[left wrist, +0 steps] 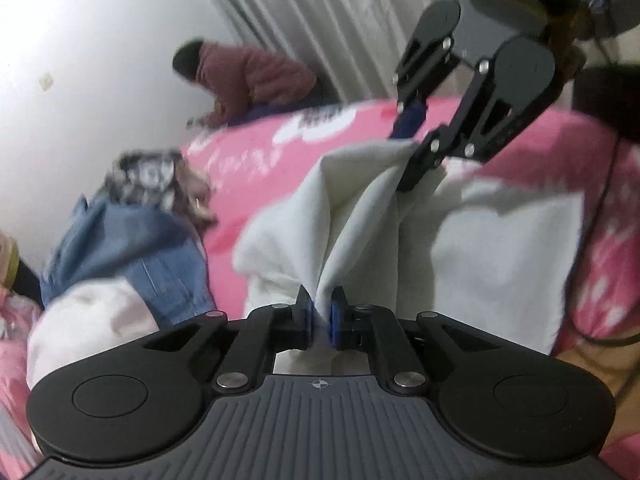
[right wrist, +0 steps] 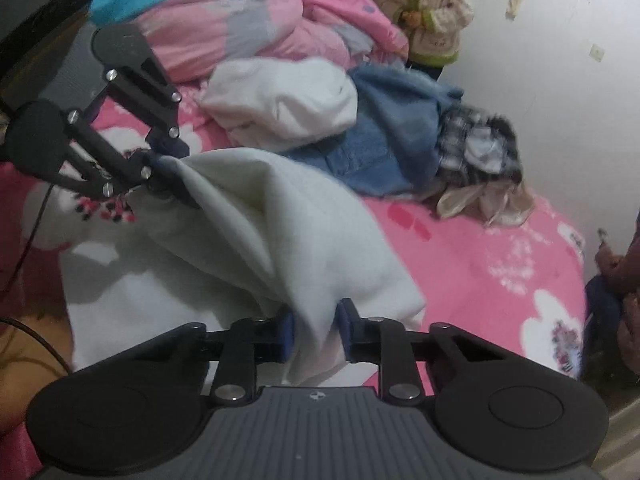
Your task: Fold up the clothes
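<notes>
Left gripper (left wrist: pixel 320 316), bottom centre: clamped on white garment (left wrist: pixel 360 216). Right gripper (right wrist: pixel 316 330): clamped on same garment, stretched mid-frame over pink bedsheet (right wrist: pixel 480 248). Denim item (right wrist: pixel 384 148), white bundle (right wrist: pixel 280 100) upper centre.

I see a bed (right wrist: pixel 472 264) covered by a pink sheet with white floral print. Plain white walls (left wrist: pixel 80 80) enclose it. Pale pleated curtains (left wrist: pixel 320 12) hang behind the far edge. A heaped pink quilt (right wrist: pixel 256 20) lies at the bed's head.
</notes>
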The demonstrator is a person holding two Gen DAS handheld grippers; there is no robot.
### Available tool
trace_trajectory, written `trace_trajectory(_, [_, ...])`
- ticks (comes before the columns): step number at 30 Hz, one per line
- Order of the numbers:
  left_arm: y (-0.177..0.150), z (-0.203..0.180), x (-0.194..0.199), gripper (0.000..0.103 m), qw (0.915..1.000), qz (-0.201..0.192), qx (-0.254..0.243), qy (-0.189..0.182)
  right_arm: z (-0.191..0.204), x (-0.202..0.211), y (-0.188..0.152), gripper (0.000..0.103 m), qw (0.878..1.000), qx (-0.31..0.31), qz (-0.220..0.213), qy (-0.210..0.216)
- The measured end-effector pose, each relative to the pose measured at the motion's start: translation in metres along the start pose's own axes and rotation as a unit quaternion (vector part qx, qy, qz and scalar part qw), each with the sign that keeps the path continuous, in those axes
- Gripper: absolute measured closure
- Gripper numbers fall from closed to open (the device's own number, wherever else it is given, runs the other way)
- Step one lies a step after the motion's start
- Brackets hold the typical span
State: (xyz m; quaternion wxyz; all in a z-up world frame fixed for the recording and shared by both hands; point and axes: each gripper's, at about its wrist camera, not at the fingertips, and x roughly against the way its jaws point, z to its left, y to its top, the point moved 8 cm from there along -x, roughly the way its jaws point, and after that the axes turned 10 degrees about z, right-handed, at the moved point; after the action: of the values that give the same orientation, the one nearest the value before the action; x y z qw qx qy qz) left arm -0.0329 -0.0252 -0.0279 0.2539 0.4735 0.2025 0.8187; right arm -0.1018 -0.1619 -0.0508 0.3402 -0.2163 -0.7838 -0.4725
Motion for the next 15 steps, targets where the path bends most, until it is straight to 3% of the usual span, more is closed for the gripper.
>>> trace_trajectory(5, [0.004,-0.008,0.017,0.096,0.9989,0.0,-0.035,-0.031,0.016,0.027,-0.006,0.091,0.999,0.03,0.011,0.01])
trace_trajectory(7, [0.003,-0.006,0.013,0.096,0.9967,-0.001,-0.018,-0.079,0.022,0.038,-0.009,0.092,0.999,0.041,0.016,0.014])
trace_trajectory(11, [0.001,-0.017,0.012,0.096,0.9836,0.001,0.017,-0.18,0.036,0.052,-0.02,0.096,0.997,0.05,0.035,0.037])
trace_trajectory(15, [-0.015,-0.036,-0.004,0.096,0.982,0.026,-0.016,-0.186,0.049,0.053,-0.038,0.097,0.995,0.033,0.061,0.069])
